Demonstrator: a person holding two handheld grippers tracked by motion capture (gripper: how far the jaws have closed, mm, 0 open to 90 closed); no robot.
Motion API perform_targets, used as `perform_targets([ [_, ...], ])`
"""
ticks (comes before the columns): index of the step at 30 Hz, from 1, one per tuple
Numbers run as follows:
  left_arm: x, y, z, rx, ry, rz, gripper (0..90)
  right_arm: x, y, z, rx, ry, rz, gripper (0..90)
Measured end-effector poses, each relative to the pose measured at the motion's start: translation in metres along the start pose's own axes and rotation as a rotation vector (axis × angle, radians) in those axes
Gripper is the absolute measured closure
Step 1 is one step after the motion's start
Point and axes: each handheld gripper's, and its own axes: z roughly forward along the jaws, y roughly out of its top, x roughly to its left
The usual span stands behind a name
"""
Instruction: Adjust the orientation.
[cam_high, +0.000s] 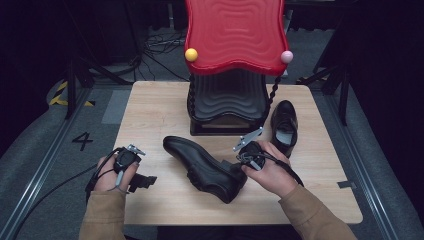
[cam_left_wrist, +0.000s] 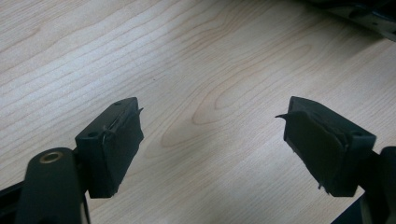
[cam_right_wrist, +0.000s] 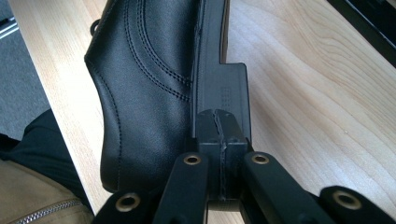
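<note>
1. Two grippers are at work. The right gripper has its jaws pressed together with nothing between them, their tips against the heel block of the near black shoe.
2. The left gripper hangs with jaws wide apart over bare wooden table, gripping nothing.
3. That shoe lies on its side near the table's front-middle, long axis running from the toe at far left to the heel at near right, sole edge facing the right gripper.
4. The right hand is touching the heel end; the left hand sits well apart, left of the toe.
5. A second shoe stands upright farther right, beside a red and black stand.
</note>
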Motion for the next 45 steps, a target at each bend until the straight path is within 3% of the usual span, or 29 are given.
perform_targets([
  [3,0.0,0.0,0.0,0.002,0.0,0.004,19.8,-0.002,0.0,-0.001,-0.007,-0.002,0.001,90.0],
  [7,0.0,0.0,-0.001,-0.003,0.0,0.001,19.8,-0.006,-0.001,-0.002,-0.022,-0.047,0.0,90.0],
  [8,0.0,0.0,-0.001,-0.002,0.001,0.001,19.8,-0.009,-0.001,-0.003,-0.028,-0.079,0.0,90.0],
  [10,0.0,0.0,0.0,-0.001,0.001,0.003,19.8,-0.011,-0.001,-0.003,-0.027,-0.089,0.0,90.0],
  [13,0.0,0.0,0.0,-0.001,0.0,0.005,19.8,-0.02,-0.001,-0.001,-0.032,-0.123,0.004,90.0],
  [16,-0.001,0.001,0.0,-0.001,-0.001,0.004,19.8,-0.028,-0.001,0.001,-0.031,-0.127,0.021,90.0],
  [22,0.0,0.0,0.001,-0.002,0.004,0.004,19.8,-0.051,0.001,0.012,0.018,-0.163,0.043,90.0],
  [29,0.002,0.0,0.002,-0.004,-0.003,0.0,19.8,-0.076,0.003,0.023,0.043,-0.112,0.125,89.8],
  [31,0.002,0.0,0.002,-0.003,-0.005,0.001,19.8,-0.083,0.005,0.028,0.061,-0.122,0.14,88.4],
  [33,0.002,0.0,0.001,-0.005,-0.004,-0.002,19.8,-0.088,0.005,0.034,0.095,-0.161,0.138,89.2],
  [34,0.002,0.0,0.001,-0.006,-0.001,-0.001,19.8,-0.091,0.004,0.035,0.109,-0.14,0.153,89.0],
  [37,0.003,-0.001,0.001,-0.009,-0.005,-0.003,19.8,-0.096,0.0,0.035,0.099,-0.117,0.204,84.6],
  [45,0.003,0.0,0.001,-0.01,-0.002,-0.001,19.7,-0.097,-0.002,0.026,0.06,-0.153,0.205,76.3],
])
